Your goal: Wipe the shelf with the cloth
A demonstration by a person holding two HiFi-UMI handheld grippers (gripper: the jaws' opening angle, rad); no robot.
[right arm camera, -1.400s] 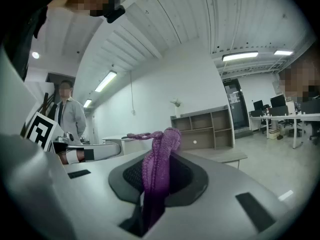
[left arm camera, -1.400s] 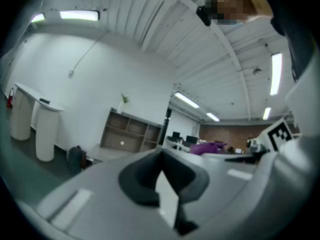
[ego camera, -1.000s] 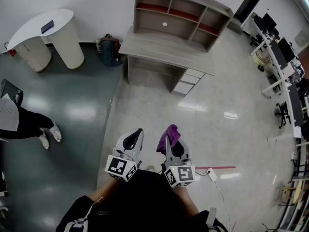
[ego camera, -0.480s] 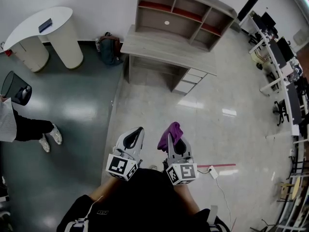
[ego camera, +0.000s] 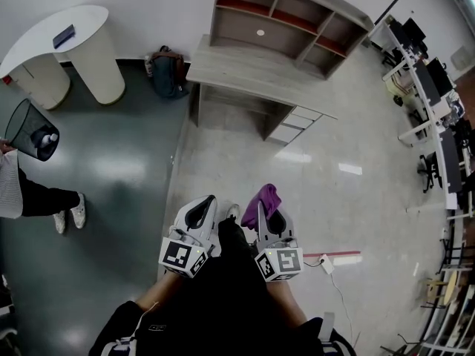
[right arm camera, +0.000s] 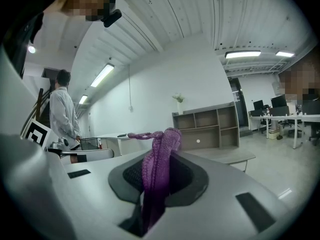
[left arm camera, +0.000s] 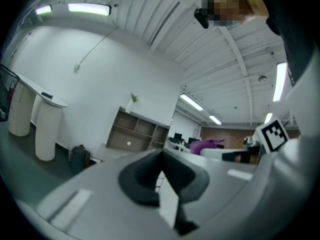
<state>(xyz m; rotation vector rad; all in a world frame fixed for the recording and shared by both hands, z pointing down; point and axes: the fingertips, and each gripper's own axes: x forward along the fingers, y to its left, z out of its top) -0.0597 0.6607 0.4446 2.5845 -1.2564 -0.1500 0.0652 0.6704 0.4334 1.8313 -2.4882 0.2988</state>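
In the right tool (ego camera: 265,218) — the cloth (right arm camera: 159,151), clamped tight.

Two grippers (ego camera: 205,202) (ego camera: 261,213), one cloth (ego camera: 266,196), one shelf (ego camera: 286,22), one backpack (ego camera: 168,74), one white table (ego camera: 90,19) and one wire bin (ego camera: 28,127) are seen.

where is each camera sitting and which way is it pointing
Head view: on the person's head, looking steeply down at the floor; shows the person's torso, the left gripper and the right gripper holding the purple cloth, the shelf ahead.
Left gripper view: on the left gripper, looking along its shut, empty jaws toward the shelf.
Right gripper view: on the right gripper, looking along jaws shut on the purple cloth, toward the shelf.
Shared: all three see the shelf and the purple cloth.
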